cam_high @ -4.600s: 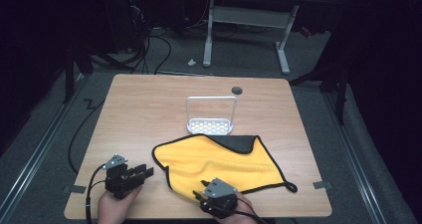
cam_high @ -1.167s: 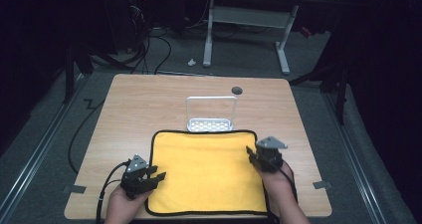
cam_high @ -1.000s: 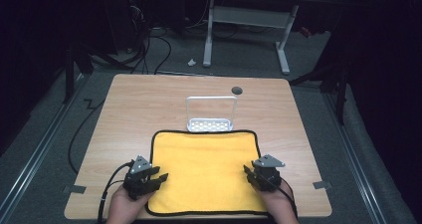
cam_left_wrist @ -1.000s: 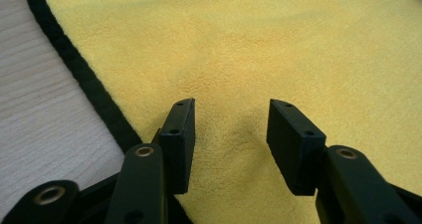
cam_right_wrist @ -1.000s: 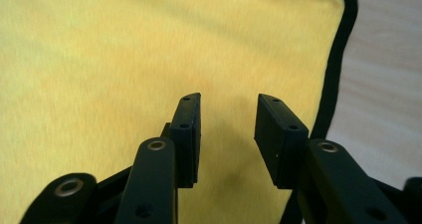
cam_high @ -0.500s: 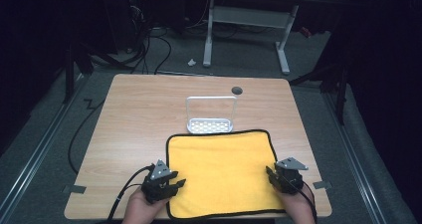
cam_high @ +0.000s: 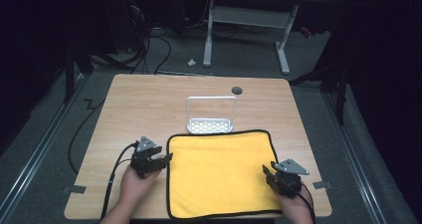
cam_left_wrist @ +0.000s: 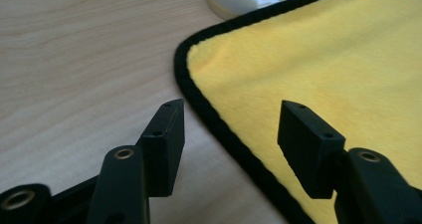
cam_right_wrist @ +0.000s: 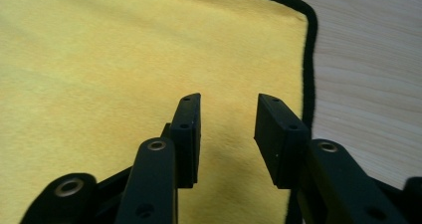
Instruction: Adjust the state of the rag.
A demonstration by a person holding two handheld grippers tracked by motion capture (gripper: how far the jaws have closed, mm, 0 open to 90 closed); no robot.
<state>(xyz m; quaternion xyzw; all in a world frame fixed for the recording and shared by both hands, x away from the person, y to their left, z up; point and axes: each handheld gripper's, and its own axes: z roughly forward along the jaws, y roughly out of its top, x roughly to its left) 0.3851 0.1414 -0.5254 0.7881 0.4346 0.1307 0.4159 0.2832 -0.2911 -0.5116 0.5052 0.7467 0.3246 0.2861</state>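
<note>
Bright, even light on the table (cam_high: 149, 99), dark surroundings; close views look slightly soft, perhaps out of focus.

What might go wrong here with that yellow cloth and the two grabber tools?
The yellow cloth lies flat, its far edge right against the white rack; a push forward could bunch it there or shove the rack. The left gripper, whose jaws have just been opening, straddles the black hem with nothing pinched, so closing might catch only the hem. The right gripper, open over the cloth, could snag and wrinkle it.
</note>
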